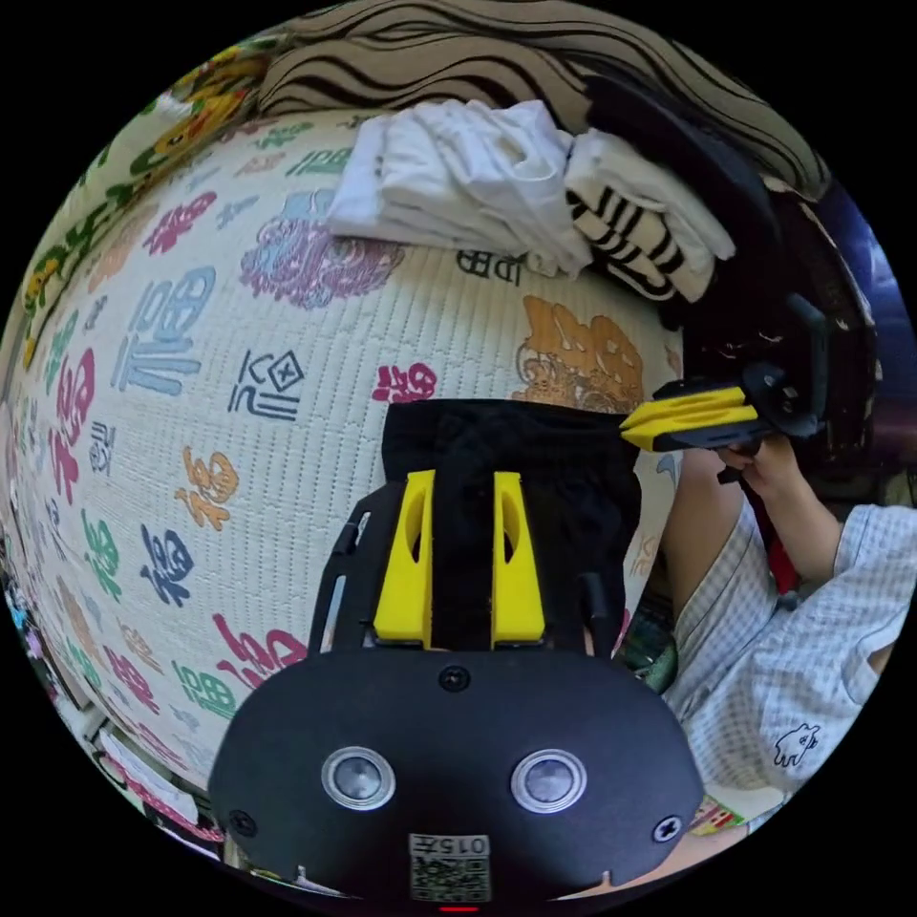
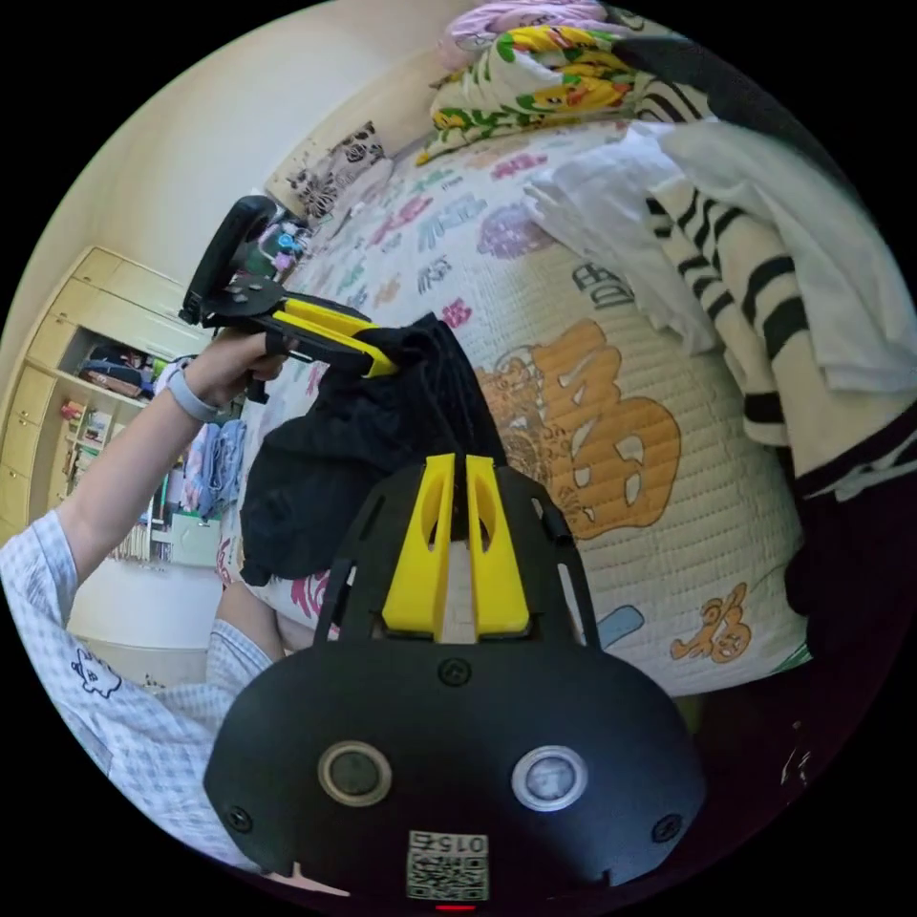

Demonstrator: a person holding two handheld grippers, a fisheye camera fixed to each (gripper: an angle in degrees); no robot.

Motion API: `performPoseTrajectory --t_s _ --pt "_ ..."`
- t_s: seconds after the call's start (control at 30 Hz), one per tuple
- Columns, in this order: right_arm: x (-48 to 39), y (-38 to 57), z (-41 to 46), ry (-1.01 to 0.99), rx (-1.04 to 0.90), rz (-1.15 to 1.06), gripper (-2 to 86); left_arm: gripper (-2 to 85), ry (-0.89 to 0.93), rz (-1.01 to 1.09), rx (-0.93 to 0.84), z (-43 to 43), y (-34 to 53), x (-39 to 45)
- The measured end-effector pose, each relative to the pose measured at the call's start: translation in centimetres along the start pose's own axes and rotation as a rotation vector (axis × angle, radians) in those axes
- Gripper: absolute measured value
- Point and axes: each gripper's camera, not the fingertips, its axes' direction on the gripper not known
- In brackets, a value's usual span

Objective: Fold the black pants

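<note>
The black pants point(image 1: 535, 478) hang bunched in the air over the near edge of the bed, held up by their top edge. In the left gripper view my left gripper point(image 1: 463, 475) is shut on the cloth, which runs between its yellow jaws. The right gripper point(image 1: 626, 425) comes in from the right and pinches the pants' upper right corner. In the right gripper view my right gripper point(image 2: 461, 460) has its jaws nearly together on the black pants point(image 2: 353, 449). The left gripper point(image 2: 387, 361), held by a hand, grips the other end above and to the left.
The bed cover point(image 1: 191, 382) has colourful printed characters. At its far side lie a folded white pile point(image 1: 449, 172) and a black-and-white striped garment point(image 1: 640, 229). The person's checked clothing point(image 1: 783, 669) is close at the right. Shelves point(image 2: 76, 382) stand against the wall.
</note>
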Motion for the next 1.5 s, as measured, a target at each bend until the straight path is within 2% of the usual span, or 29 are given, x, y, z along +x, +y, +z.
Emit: performPoseTrajectory --t_s 0.13,0.3,0.37,0.5,0.6,0.67,0.8,0.97,1.1,1.17,1.27,1.33,1.4,1.47,1.5 --pt "-2.2 2.6 -1.9 0.099 0.104 -0.029 4.6 8.7 -0.033 -0.08 0.171 -4.5 4.6 -0.3" --pt "-7.9 4.2 0.1 -0.082 0.088 -0.215 6.6 8.3 -0.079 -0.155 0.297 -10.1 14.1 0.6" --pt "-11.0 5.1 3.6 -0.059 0.047 -0.296 6.6 8.0 -0.056 -0.191 0.278 -9.9 18.2 0.9" --pt "-13.4 6.1 10.1 -0.049 -0.067 -0.33 4.2 6.2 0.018 -0.197 0.216 -6.8 20.1 1.5" --pt "-13.3 8.4 15.1 0.139 -0.251 -0.352 0.7 4.2 -0.075 -0.202 0.133 -4.2 19.5 1.4" --pt "-12.2 10.6 15.5 0.121 -0.224 -0.342 -0.1 2.6 -0.131 -0.207 0.084 -3.1 19.8 1.0" --pt "-10.7 11.7 15.6 0.084 -0.224 -0.237 -0.1 0.4 -0.231 -0.213 0.135 -5.4 21.6 2.0" --pt "-10.0 12.3 13.4 0.05 0.055 -0.152 2.8 4.5 0.01 -0.047 0.304 -9.5 23.2 4.6" --pt "-9.2 11.2 17.7 0.161 -0.034 -0.133 1.2 3.0 -0.023 0.023 0.228 -8.4 20.4 6.2" --pt "-8.0 11.4 21.3 0.237 -0.11 -0.135 0.0 0.3 -0.171 0.017 0.096 -6.0 18.9 6.0" --pt "-7.5 12.7 22.4 0.186 -0.091 -0.083 0.0 0.0 -0.149 0.0 0.077 -6.2 19.8 5.6" --pt "-8.3 14.1 22.3 0.159 -0.061 -0.085 0.4 0.3 -0.144 -0.001 0.146 -8.5 22.2 6.1" --pt "-9.9 16.1 22.3 -0.009 -0.047 -0.141 1.6 1.6 -0.086 0.025 0.223 -11.3 26.1 6.9" --pt "-13.4 19.3 23.8 -0.216 -0.058 -0.256 5.0 6.0 -0.047 -0.045 0.244 -14.0 32.8 7.1" --pt "-14.5 20.1 24.6 -0.244 -0.071 -0.279 5.8 6.8 -0.06 -0.075 0.242 -14.5 34.6 7.1"
